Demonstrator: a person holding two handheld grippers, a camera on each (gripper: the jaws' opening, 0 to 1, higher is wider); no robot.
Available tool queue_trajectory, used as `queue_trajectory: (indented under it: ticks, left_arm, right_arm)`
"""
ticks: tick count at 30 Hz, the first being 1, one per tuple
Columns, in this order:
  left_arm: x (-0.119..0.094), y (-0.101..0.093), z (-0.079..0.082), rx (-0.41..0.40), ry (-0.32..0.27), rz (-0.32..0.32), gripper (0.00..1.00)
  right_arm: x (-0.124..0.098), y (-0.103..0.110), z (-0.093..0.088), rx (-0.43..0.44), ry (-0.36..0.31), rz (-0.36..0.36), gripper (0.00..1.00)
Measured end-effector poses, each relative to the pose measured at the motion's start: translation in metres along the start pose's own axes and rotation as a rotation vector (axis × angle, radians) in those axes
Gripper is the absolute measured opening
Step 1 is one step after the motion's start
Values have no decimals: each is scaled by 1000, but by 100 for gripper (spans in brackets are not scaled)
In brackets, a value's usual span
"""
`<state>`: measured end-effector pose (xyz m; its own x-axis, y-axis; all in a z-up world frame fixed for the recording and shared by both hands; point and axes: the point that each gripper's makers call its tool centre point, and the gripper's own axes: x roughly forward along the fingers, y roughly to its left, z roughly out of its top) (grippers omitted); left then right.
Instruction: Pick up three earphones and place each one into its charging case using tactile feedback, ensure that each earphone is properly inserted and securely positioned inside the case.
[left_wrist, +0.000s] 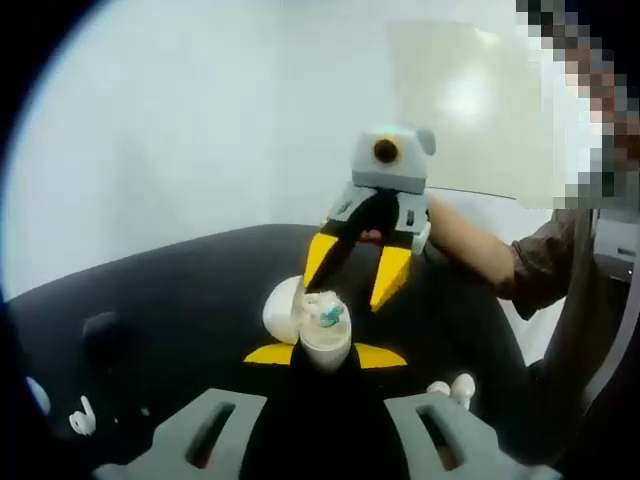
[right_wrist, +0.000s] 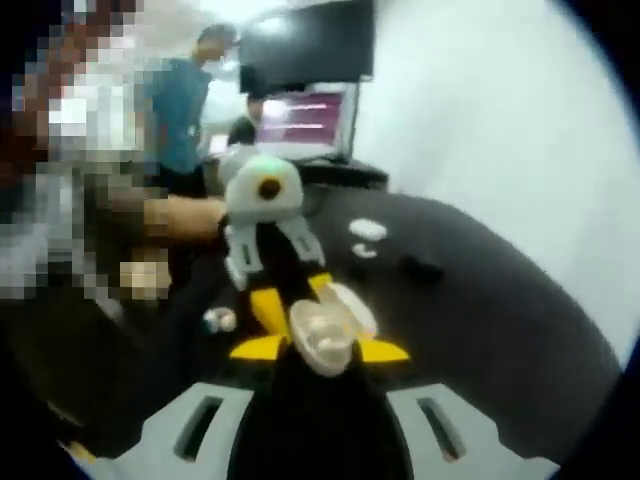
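Holding the white charging case (left_wrist: 326, 342) between the jaws of the left gripper (left_wrist: 325, 356), the jaws closing against its two sides. Standing upright with its long axis running up the left gripper view, mouth pointing up, lid (left_wrist: 282, 310) hanging open to the left. Carrying a small teal-marked earphone (left_wrist: 331, 316) in the mouth, though how deep is not clear.

Hovering just behind the case, the right gripper (left_wrist: 356, 268) pointing its yellow jaws down at it, jaws spread apart and gripping nothing visible.

Lying on the black table (left_wrist: 180, 290) in the left gripper view: two loose earphones (left_wrist: 451, 386) at the right and a white earphone (left_wrist: 82, 420) far to the left.

Showing in the right gripper view, beyond the table: a lit monitor (right_wrist: 305, 120) and a person in a teal shirt (right_wrist: 178, 100).
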<state>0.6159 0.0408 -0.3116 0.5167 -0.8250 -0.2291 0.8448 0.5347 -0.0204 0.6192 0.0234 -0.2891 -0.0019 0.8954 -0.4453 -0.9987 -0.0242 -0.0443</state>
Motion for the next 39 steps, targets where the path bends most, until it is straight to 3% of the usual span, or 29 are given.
queue_trajectory:
  ticks: [6, 8, 12, 14, 18, 21, 24, 29, 34, 39]
  left_arm:
    - [0, -1, -1, -1, 1, 0, 17]
    - [0, 0, -1, -3, 2, 0, 17]
    - [0, 0, -1, -2, 2, 2, 17]
    - [1, 0, -1, -2, 2, 2, 17]
    - [1, 0, -2, 2, 3, 1, 17]
    - [1, -1, -2, 4, 4, 0, 17]
    - [1, -1, -2, 5, 4, 1, 17]
    - [1, 0, -2, 6, 4, 5, 17]
    - [1, 0, -2, 16, 7, 10, 17]
    - [1, 0, -1, 16, 7, 11, 17]
  right_arm:
    - [4, 5, 5, 69, -62, 60, 28]
    - [3, 4, 6, 142, -92, 86, 27]
    - [0, -1, 10, 371, -154, 151, 24]
    - [0, -2, 10, 426, -161, 159, 22]
    - [2, 0, 6, 342, -137, 136, 18]
    - [5, 2, 6, 326, -129, 123, 13]
    - [10, -1, 4, 384, -112, 108, 10]
    - [13, 0, 6, 400, -109, 78, 10]
    - [18, 2, 8, 369, -84, 26, 11]
    - [14, -4, 4, 366, -72, 20, 6]
